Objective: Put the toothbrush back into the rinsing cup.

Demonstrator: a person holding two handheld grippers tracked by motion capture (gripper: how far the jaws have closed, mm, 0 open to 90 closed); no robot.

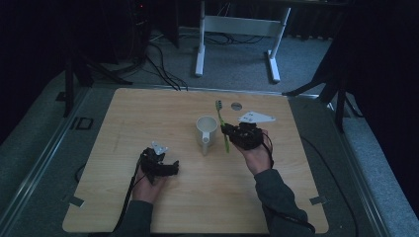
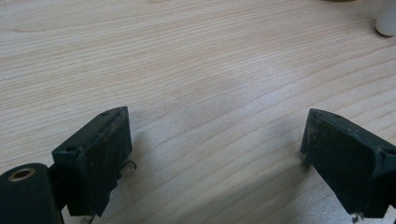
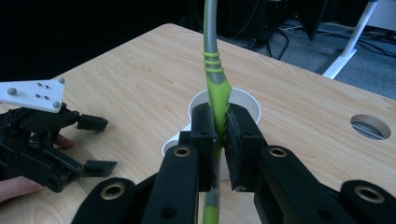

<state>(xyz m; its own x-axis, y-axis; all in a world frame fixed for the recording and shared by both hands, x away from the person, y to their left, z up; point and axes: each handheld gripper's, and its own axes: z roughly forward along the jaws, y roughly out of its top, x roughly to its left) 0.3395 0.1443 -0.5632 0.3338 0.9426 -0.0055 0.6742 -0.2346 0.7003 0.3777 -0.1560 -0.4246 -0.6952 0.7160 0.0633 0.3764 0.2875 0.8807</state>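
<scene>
So the pick-up looks done: the green toothbrush is off the table, clamped at its handle by the right gripper, right of centre in the high view, just beside the white mug. Going by the right gripper view, what seems left is getting it over the mug and dropping it in. Lower left of centre, the left gripper rests over the wooden table, jaws spread wide, holding nothing.
</scene>
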